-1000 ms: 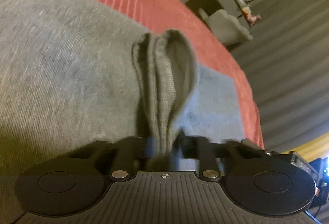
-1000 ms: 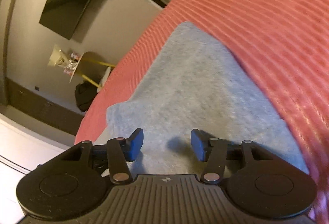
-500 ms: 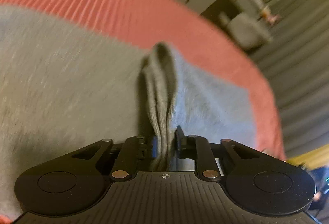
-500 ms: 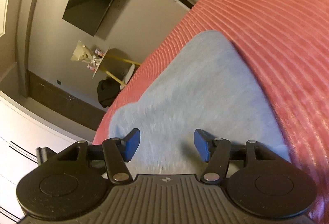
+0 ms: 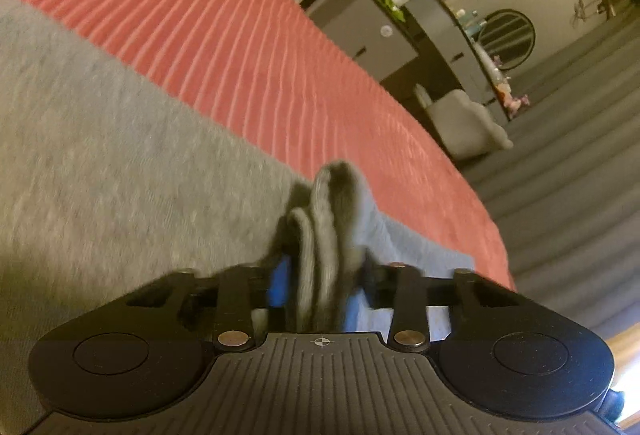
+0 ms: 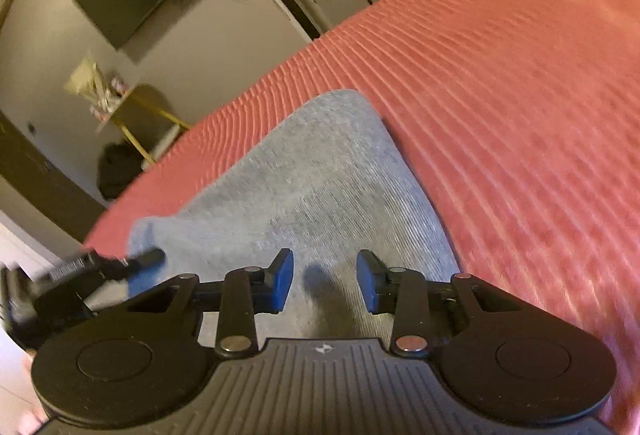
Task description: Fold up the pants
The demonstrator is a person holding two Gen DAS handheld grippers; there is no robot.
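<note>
Left wrist: left gripper pinched a bunched ribbed edge of grey pants, lower centre, cloth spread over red bedspread | Right wrist: right gripper jaws spread, empty, over pants filling lower centre | Progress: fold judged partway; carry-over and flattening remained.

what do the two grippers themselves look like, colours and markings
Both look alike: the left gripper and right gripper have black bodies with a ribbed grey centre plate carrying a small crosshair mark, a round black disc on each side, black linkage arms with silver pivot pins, and blue pads on the fingertips. No cables, hands or sleeves can be clearly made out.
</note>
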